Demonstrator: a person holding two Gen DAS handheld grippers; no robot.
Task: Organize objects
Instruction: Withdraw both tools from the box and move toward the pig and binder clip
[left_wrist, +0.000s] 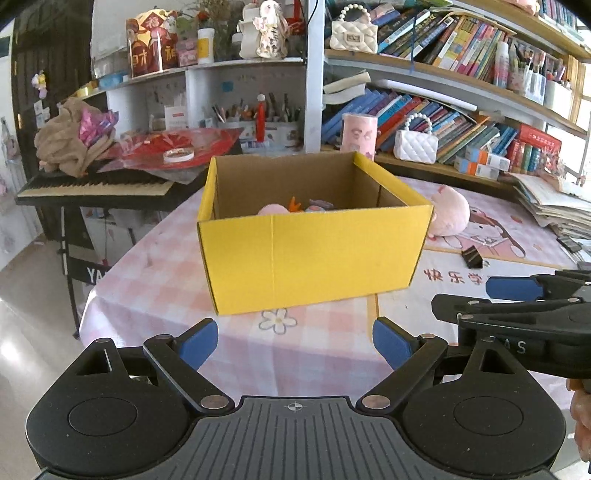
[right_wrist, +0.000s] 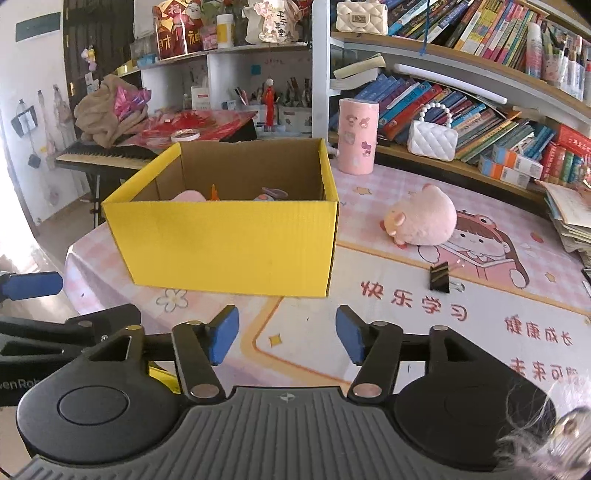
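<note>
One yellow box (right_wrist: 229, 245) stands open-topped on the counter (right_wrist: 369, 332), brown inside, holding a few small toys. One pink plush (right_wrist: 424, 221) and one black binder clip (right_wrist: 440, 277) lie beside it. Both the left gripper (left_wrist: 295, 341) and the right gripper (right_wrist: 287, 334) have fingers spread, empty.

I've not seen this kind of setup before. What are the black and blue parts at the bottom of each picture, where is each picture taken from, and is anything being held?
No robot here: a person carries a handheld claw in each hand, each with a fisheye camera looking forward along its two blue-padded fingers. One picture comes from the left claw, the other from the right claw; each also catches the other claw at its edge. Both are open and hold nothing. On the pink checked tablecloth stands an open yellow box with a few soft toys already inside. Beside it, still outside, lie a pink plush and a black binder clip. Bookshelves and a keyboard stand behind.
</note>
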